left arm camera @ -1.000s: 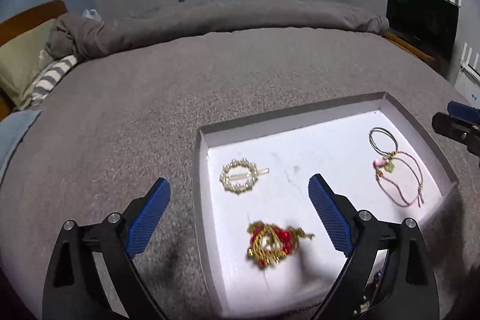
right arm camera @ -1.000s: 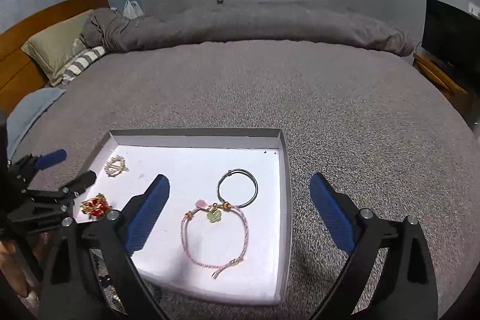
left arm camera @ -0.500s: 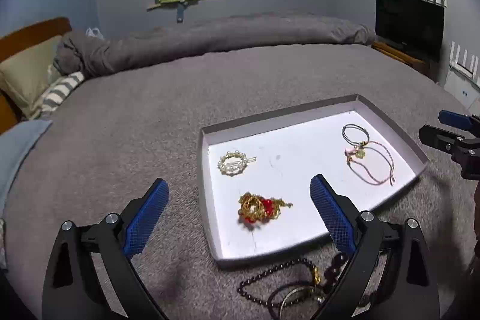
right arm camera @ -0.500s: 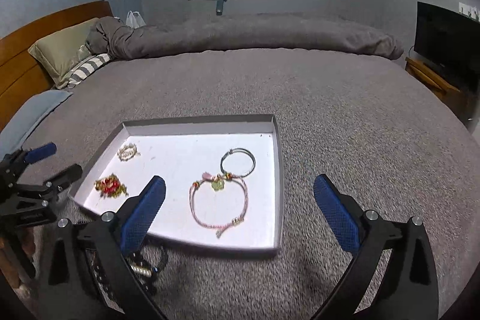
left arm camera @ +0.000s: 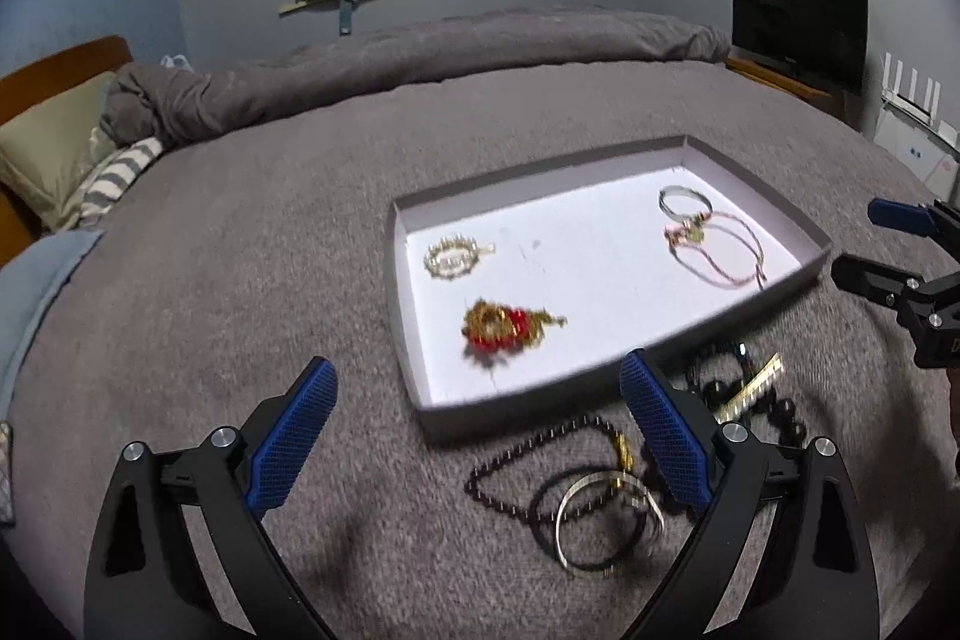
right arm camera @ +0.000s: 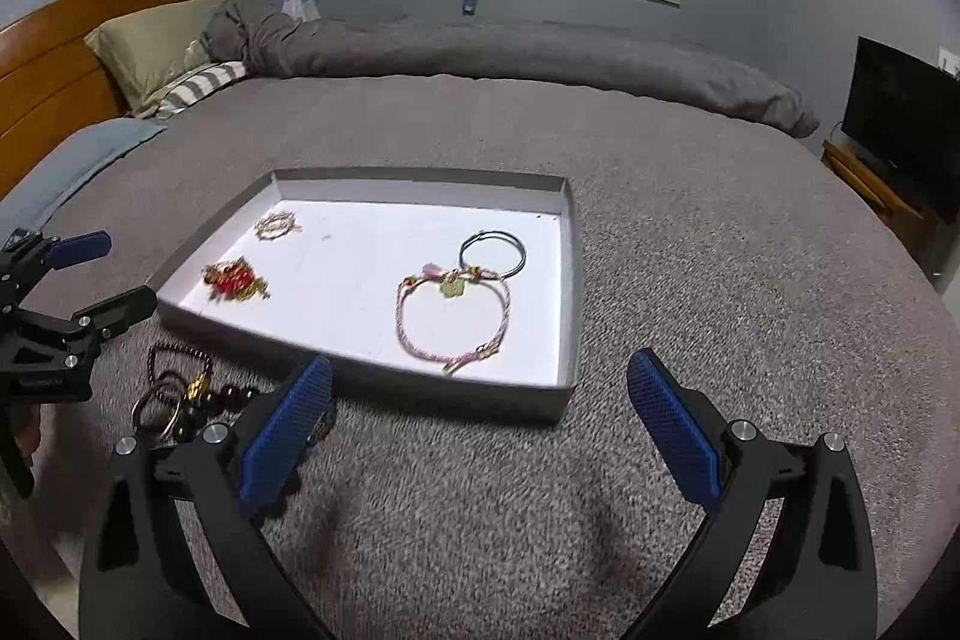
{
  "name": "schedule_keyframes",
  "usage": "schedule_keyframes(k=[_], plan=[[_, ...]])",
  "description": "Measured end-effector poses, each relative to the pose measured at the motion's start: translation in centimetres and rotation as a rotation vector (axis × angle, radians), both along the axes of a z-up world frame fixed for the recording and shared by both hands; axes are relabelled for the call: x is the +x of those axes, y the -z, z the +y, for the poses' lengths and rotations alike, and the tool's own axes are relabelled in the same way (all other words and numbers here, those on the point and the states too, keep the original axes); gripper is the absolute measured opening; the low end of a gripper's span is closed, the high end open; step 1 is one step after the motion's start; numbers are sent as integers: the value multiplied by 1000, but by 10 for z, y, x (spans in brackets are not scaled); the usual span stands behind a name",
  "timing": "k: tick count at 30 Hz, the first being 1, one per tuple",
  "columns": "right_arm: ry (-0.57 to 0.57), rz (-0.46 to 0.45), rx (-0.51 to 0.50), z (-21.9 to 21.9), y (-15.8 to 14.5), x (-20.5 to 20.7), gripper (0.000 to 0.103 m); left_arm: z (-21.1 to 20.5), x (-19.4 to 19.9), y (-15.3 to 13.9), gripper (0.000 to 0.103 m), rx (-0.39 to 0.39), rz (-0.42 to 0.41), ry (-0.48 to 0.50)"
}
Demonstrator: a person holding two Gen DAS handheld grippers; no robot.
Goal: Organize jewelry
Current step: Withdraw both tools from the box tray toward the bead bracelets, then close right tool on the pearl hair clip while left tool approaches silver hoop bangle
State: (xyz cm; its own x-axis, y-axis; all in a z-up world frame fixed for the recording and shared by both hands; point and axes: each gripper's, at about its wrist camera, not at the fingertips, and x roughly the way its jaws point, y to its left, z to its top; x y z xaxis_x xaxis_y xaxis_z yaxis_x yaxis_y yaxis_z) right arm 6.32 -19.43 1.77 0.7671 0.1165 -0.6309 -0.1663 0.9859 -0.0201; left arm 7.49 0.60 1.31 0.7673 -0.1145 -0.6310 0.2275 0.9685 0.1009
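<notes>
Left claw [left arm camera: 474, 424]: spread wide, holding nothing, above grey bed blanket [left arm camera: 240, 280].
Right claw [right arm camera: 480, 418]: spread wide, empty, near shallow white cardboard tray [right arm camera: 384, 376].

**Black tongs, blue pads**

Left tongs [left arm camera: 477, 424] and right tongs [right arm camera: 479, 418] look alike: matte black arms with triangular cut-outs, round silver screws at the joints, and cross-hatched blue pads [right arm camera: 672, 427] lining the inner face of each finger.
</notes>
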Motion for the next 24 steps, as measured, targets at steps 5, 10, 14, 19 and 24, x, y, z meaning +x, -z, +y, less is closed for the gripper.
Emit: schedule_keyframes(k=[5,10,14,19,24], plan=[[-67,33,33,6,9,-9,97,2,-16,13,97,13,35,28],[-116,44,-7,19,18,-13,97,6,-28,25,97,-8,93,70],[-158,36,-3,26,19,-15,89,1,-40,34,97,-6,131,142],[-210,51,1,34,21,-17,70,-12,-49,38,95,3,136,220],[-261,65,-7,45,25,-20,55,-13,-46,44,92,21,135,211]])
